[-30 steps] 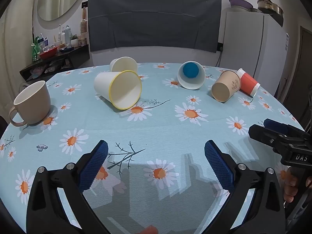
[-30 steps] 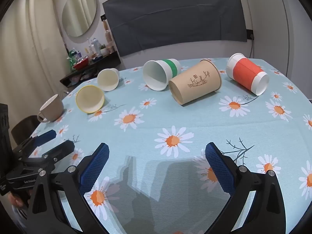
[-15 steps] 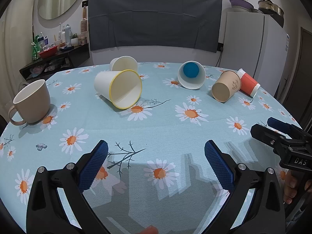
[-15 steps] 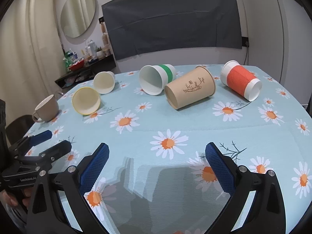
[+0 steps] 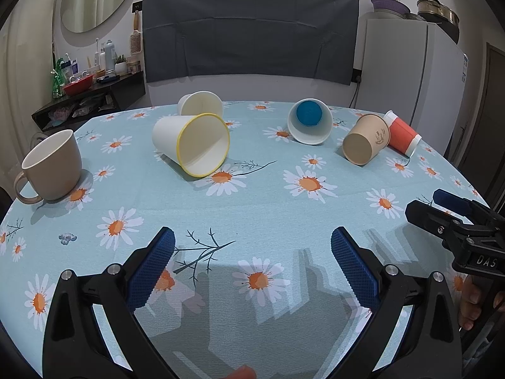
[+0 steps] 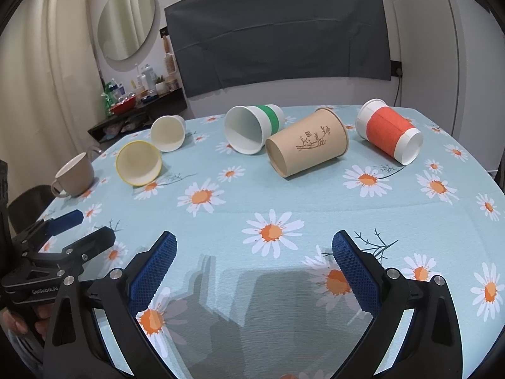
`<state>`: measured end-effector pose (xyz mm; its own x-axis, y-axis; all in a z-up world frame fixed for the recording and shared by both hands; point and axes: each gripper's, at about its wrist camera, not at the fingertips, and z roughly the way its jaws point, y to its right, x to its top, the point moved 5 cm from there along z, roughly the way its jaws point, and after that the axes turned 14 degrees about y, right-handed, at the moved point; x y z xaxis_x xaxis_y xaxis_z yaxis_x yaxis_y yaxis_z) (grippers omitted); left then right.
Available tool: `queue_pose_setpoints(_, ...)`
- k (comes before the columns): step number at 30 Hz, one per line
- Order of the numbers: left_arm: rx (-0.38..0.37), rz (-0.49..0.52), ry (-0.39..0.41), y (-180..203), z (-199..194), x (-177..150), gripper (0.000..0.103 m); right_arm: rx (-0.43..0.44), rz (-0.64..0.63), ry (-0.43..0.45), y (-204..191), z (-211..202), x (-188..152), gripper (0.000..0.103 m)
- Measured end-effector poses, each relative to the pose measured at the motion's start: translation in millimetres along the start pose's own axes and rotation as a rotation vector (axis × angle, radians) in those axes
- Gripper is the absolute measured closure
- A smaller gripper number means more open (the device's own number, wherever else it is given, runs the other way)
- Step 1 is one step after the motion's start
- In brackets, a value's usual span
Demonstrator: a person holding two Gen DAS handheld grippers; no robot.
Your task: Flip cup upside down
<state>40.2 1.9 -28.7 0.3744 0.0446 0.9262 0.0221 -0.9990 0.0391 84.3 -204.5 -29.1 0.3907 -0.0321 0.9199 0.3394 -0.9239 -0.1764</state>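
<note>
Several paper cups lie on their sides on the daisy tablecloth: a yellow-rimmed white cup, a plain cream cup, a green-banded white cup showing a blue bottom inside, a brown kraft cup, and a red-sleeved cup. My left gripper is open and empty near the front edge; it also shows in the right wrist view. My right gripper is open and empty; it also shows in the left wrist view.
A beige mug stands upright at the table's left edge. A dark shelf with bottles and a red bowl is behind on the left. A white fridge stands at the back right.
Both grippers stay open and empty. The right wrist view has shifted slightly, with the cups sitting a little lower and nearer; the left view is almost unchanged. No cup has moved.
</note>
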Motion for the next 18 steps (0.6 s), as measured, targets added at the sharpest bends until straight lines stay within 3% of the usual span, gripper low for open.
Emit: queue_pose_setpoints(18,-0.002,-0.013,-0.017,-3.7,4.0,-1.5,0.006,-0.012,0.008,-0.005,0.8,0.8,0.0,0.008)
